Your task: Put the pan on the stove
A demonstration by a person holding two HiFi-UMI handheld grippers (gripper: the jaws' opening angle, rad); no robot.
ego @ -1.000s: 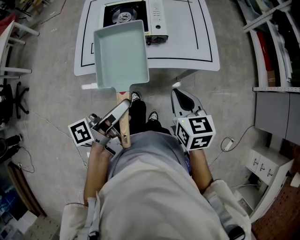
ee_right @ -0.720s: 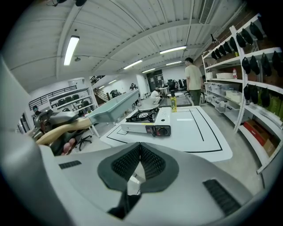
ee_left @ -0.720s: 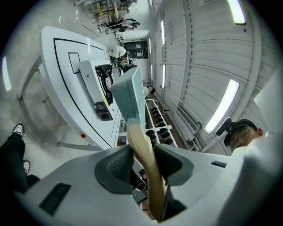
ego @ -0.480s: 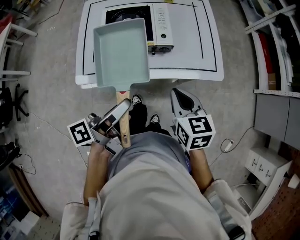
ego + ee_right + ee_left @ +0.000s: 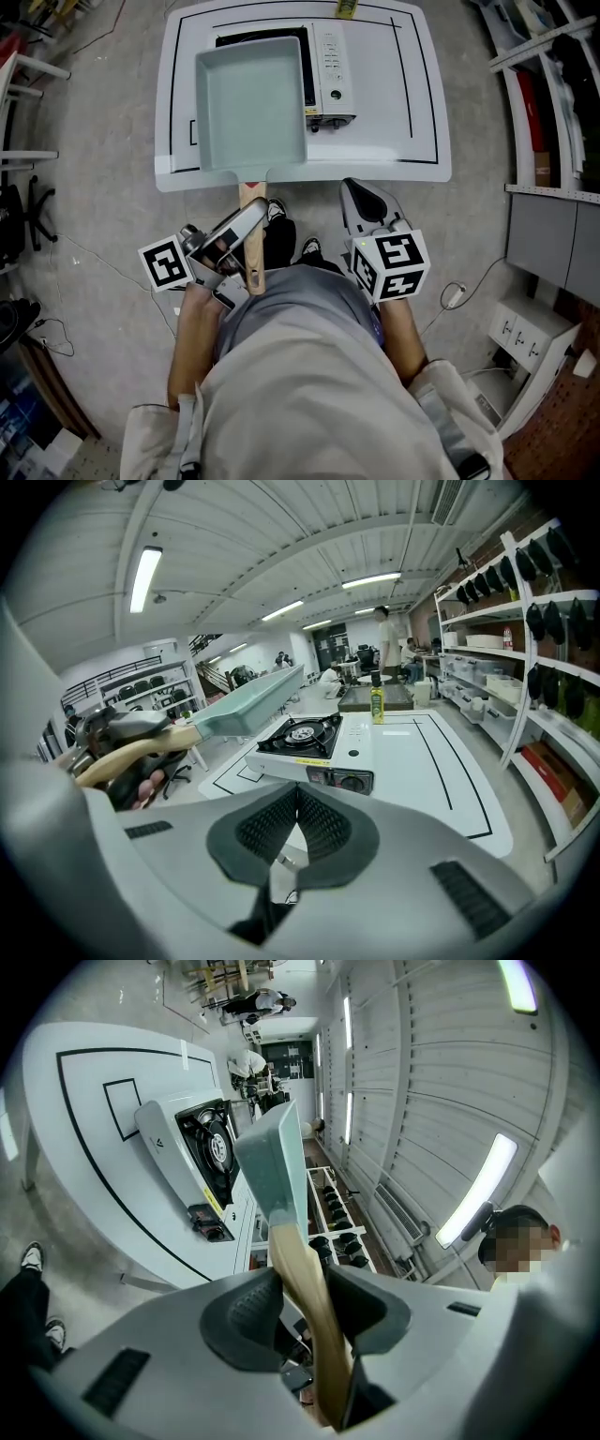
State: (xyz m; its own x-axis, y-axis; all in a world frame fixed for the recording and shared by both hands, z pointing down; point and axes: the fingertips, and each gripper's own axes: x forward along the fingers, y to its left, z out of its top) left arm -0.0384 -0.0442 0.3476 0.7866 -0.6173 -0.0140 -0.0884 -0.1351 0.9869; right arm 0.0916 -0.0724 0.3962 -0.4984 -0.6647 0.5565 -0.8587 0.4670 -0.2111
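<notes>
A pale green rectangular pan (image 5: 251,103) hangs level in the air, over the front left of the white table (image 5: 403,112) and across most of the portable gas stove (image 5: 328,75). My left gripper (image 5: 234,246) is shut on its wooden handle (image 5: 251,244), well back from the table edge. In the left gripper view the handle (image 5: 305,1288) runs up between the pads to the pan (image 5: 277,1162), with the stove (image 5: 202,1162) beyond. My right gripper (image 5: 361,202) is shut on nothing and points at the table front; its view shows the stove (image 5: 314,747) and the pan (image 5: 248,705) to the left.
A small yellow-green bottle (image 5: 377,703) stands at the table's far edge behind the stove. Black outlines are drawn on the tabletop. Shelving (image 5: 539,84) lines the right side, and a chair (image 5: 19,202) and cables sit on the floor to the left.
The table and stove have come nearer in the head view. The pan, still held by its handle, now reaches further over the tabletop and covers more of the stove.
</notes>
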